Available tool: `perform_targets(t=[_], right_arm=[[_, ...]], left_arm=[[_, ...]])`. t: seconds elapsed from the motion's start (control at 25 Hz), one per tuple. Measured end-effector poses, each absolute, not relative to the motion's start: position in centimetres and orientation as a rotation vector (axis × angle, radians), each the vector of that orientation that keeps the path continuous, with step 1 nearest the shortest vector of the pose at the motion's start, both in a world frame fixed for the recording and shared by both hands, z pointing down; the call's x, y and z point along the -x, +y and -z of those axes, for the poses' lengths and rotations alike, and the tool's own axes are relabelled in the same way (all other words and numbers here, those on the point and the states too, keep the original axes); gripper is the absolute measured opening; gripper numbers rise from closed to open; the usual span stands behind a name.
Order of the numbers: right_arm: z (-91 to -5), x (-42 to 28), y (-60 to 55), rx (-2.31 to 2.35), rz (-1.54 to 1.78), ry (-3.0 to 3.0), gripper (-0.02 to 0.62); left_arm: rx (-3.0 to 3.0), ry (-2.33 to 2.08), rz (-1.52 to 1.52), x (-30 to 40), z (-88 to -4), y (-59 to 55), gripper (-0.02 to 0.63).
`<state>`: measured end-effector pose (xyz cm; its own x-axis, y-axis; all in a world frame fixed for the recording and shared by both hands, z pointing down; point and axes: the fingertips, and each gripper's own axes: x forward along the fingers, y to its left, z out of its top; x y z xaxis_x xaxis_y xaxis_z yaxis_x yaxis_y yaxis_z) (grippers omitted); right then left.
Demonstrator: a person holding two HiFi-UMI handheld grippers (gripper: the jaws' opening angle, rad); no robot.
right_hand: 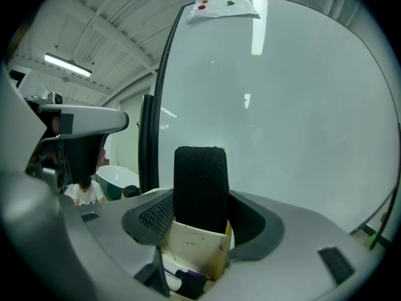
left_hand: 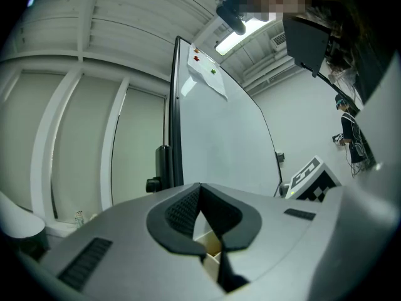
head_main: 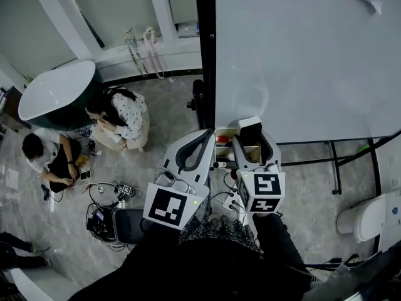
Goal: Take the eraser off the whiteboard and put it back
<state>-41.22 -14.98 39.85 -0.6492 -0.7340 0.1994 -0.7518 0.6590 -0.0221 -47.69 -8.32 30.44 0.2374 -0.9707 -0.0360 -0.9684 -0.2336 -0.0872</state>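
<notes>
Gripping the eraser [right_hand: 200, 184] in the right gripper [right_hand: 199, 221], felt end up, just before the whiteboard [head_main: 301, 61]. Left gripper [head_main: 197, 147] pinched shut, empty, by the whiteboard's left edge. Probably the put-back leg: calls for pressing flat, then letting go. Glossy board; stone floor [head_main: 175, 111], people [head_main: 119, 118] sitting left of the whiteboard.

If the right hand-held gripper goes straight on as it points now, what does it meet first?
The black eraser clamped in the right hand-held gripper leads and would probably meet the whiteboard face first; depth is unclear, and the beige box sits just below.
</notes>
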Motion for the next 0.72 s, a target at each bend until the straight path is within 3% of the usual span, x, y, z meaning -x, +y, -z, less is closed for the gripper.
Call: perform_targets(t=[0.4,0.72], right_arm=[[-38.6,40.8,-14.2,-1.156,-0.144,-2.777,0.247],[-36.0,36.4,-13.6,-1.189,-0.113,-2.802,0.245]], left_arm=[[2.387,1.894,0.037,46.8,-30.2,-7.8,0.006],[2.397,1.874,0.030,43.8,-30.2,-7.5,0.006]])
